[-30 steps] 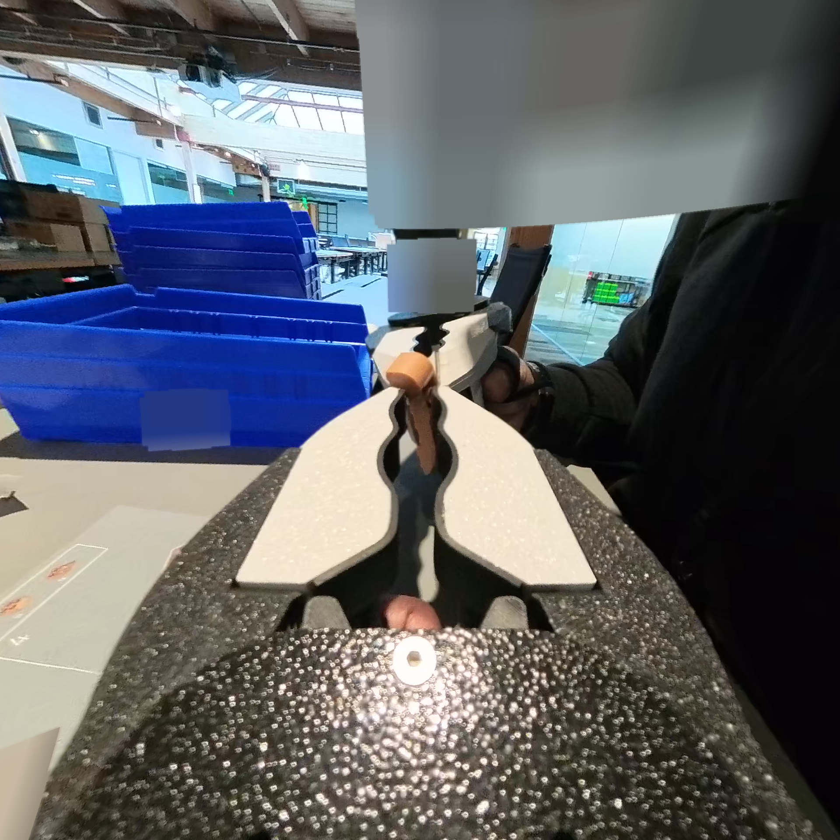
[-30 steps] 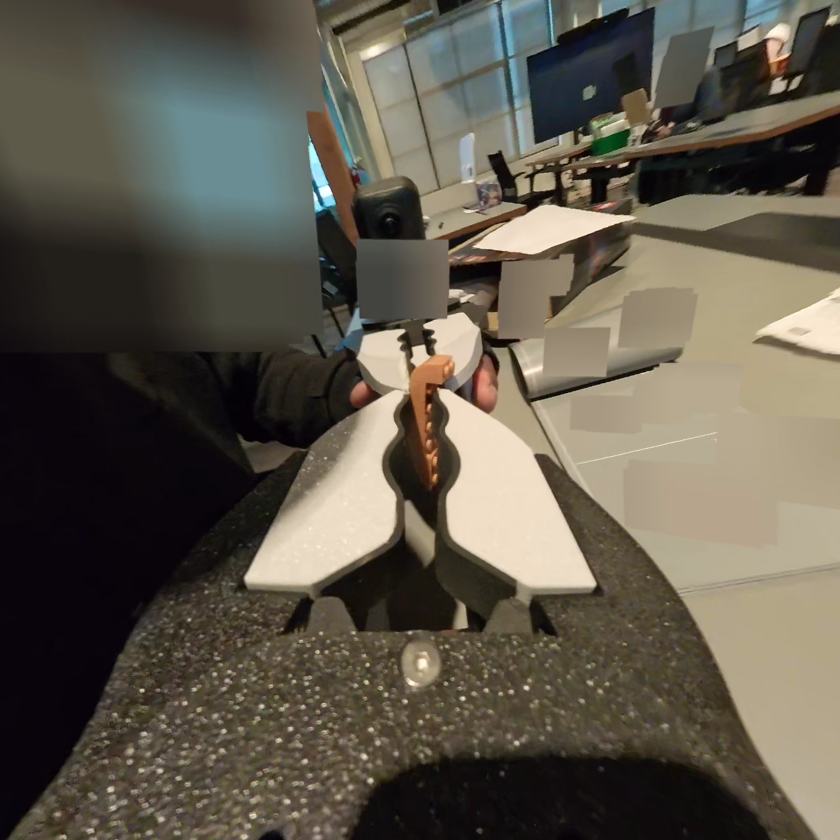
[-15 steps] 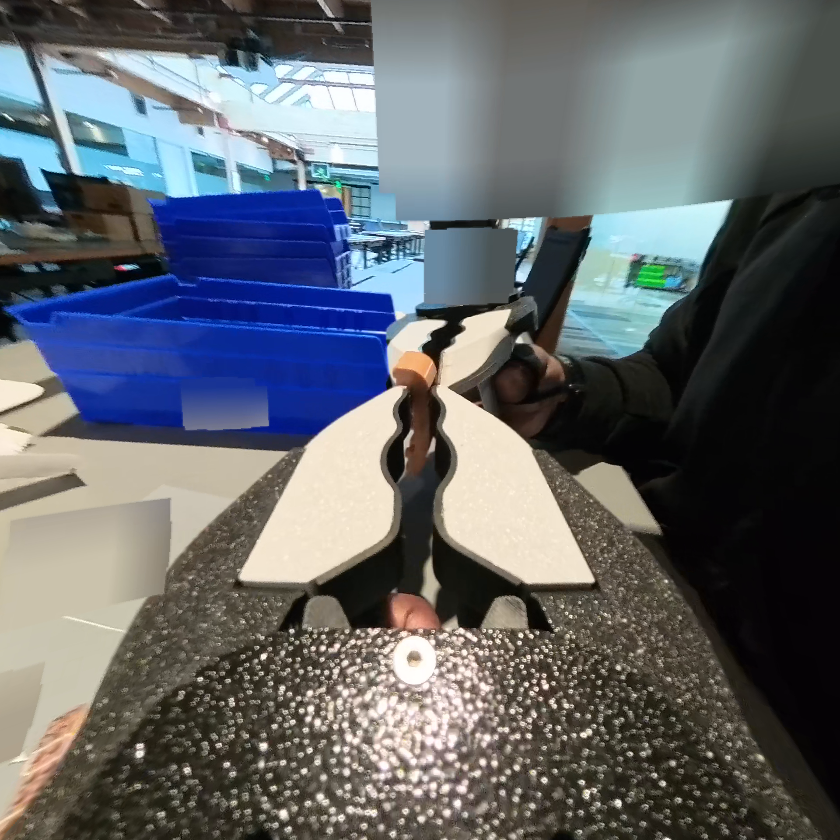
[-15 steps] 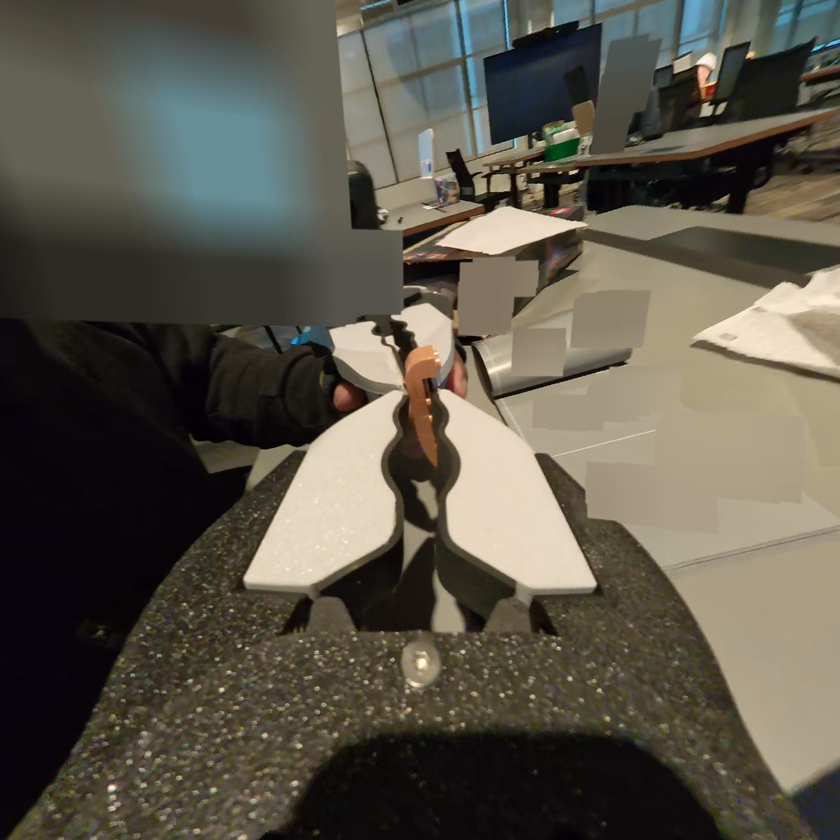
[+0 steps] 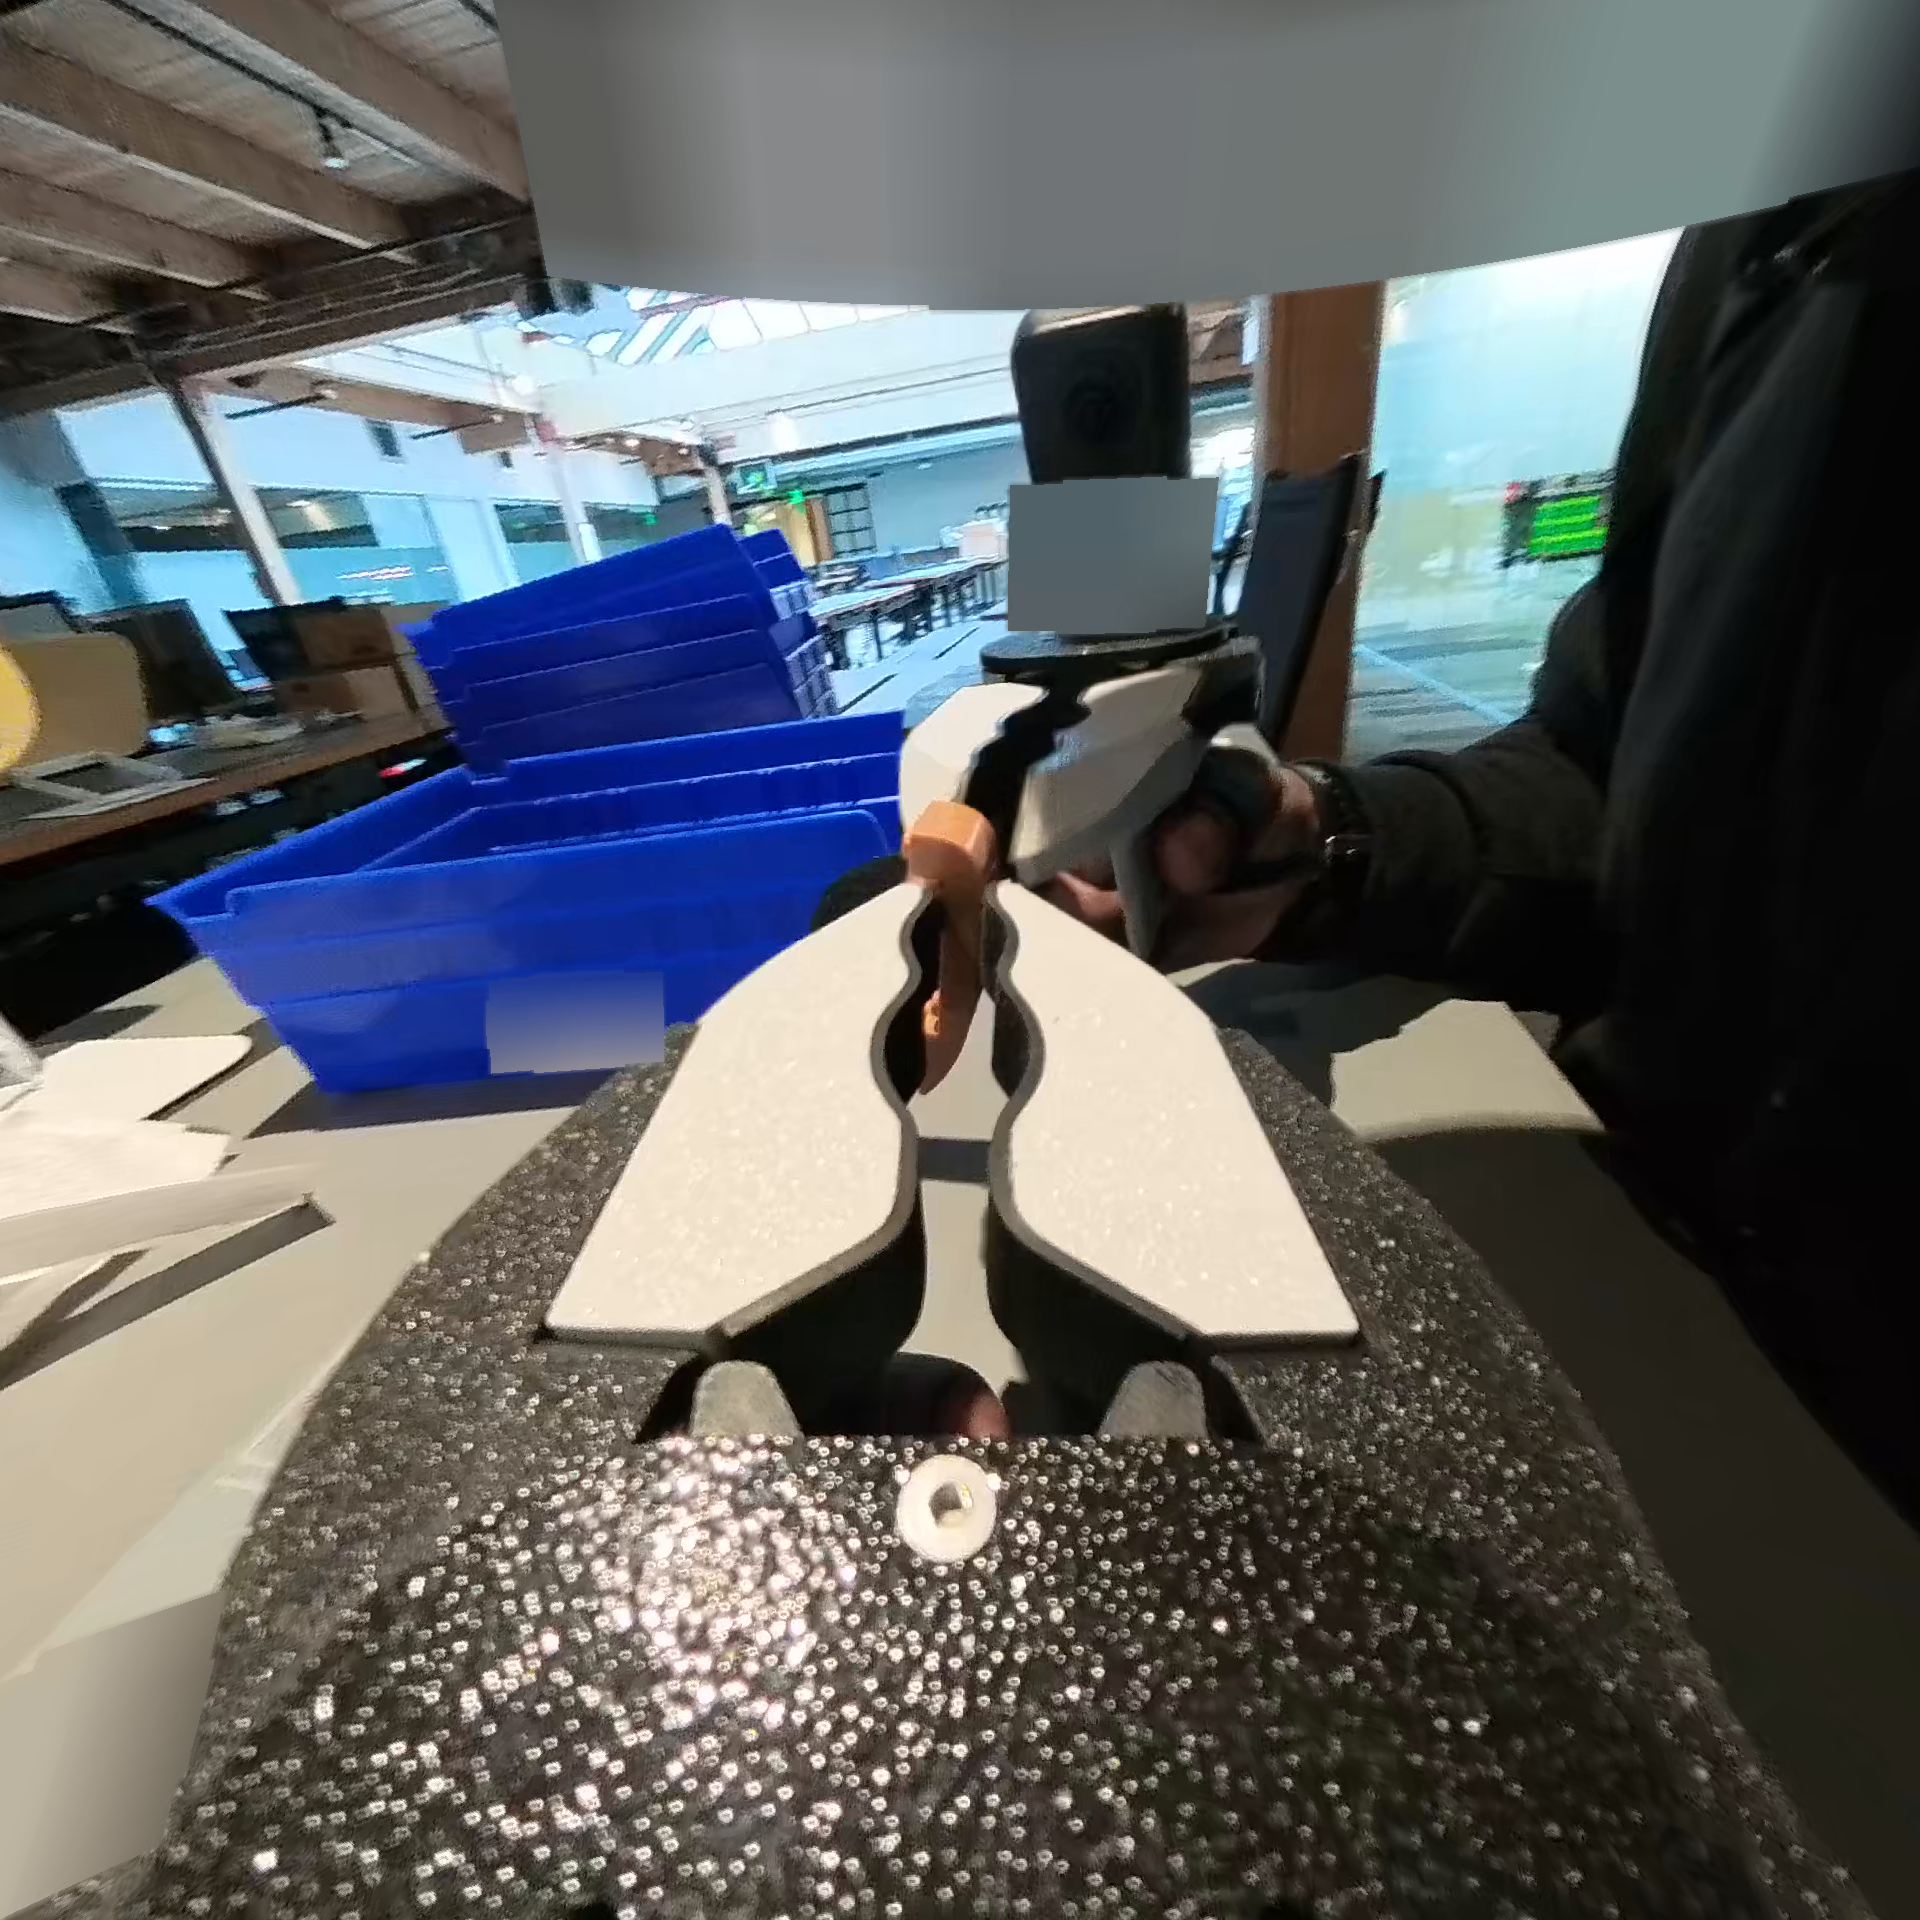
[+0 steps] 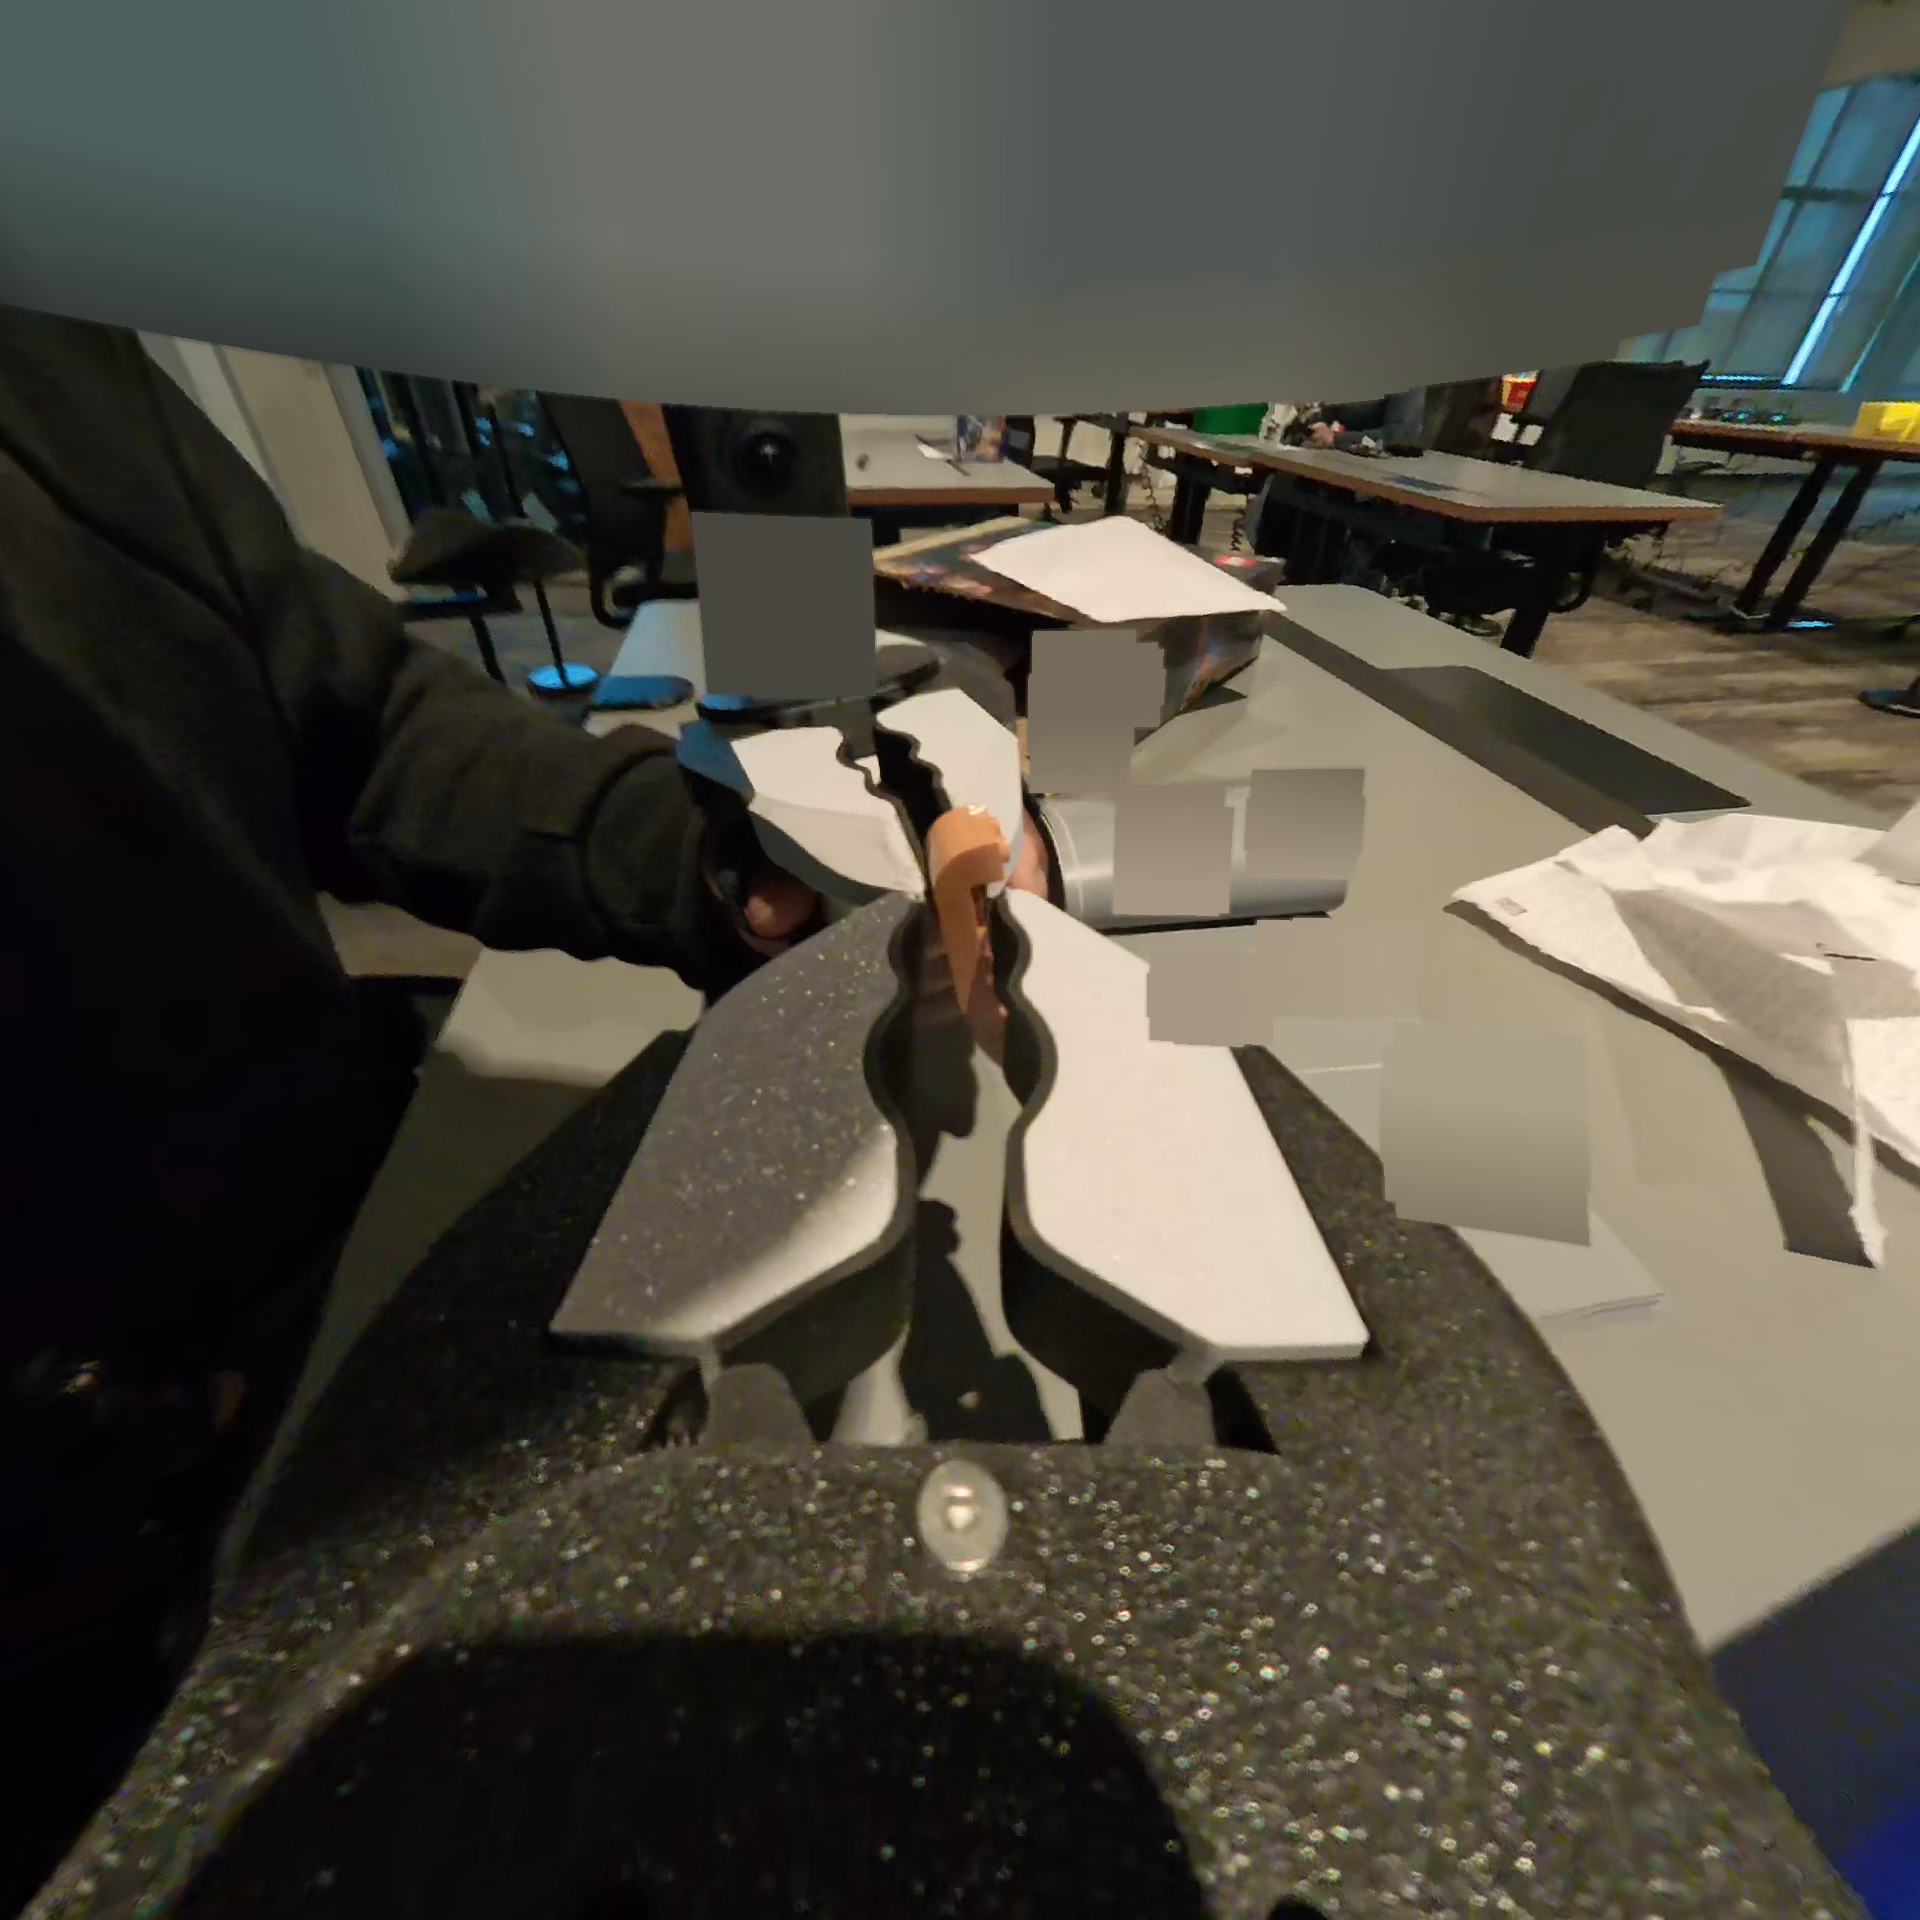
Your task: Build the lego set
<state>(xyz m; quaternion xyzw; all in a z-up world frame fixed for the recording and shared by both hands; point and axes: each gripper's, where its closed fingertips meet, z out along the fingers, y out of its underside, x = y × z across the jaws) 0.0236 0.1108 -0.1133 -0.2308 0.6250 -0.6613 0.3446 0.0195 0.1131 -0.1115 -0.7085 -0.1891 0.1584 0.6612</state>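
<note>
A small orange lego piece is held in the air between the two grippers, which face each other tip to tip. In the left wrist view my left gripper is shut on the piece's near end. The right gripper meets it from the far side, held by a hand in a dark sleeve. In the right wrist view my right gripper is shut on the same orange piece, with the left gripper closed on it from beyond. The part inside the jaws is hidden.
Stacked blue bins stand on the grey table to the left, with white paper beside them. On the right wrist side lie crumpled white paper, a grey roll and a box under a white sheet. My two grippers' fingertips are within a few centimetres of each other.
Both grippers have stayed shut on the orange piece. Both have swung and tilted together, so the bins sit nearer the centre and the crumpled paper has come into view.
</note>
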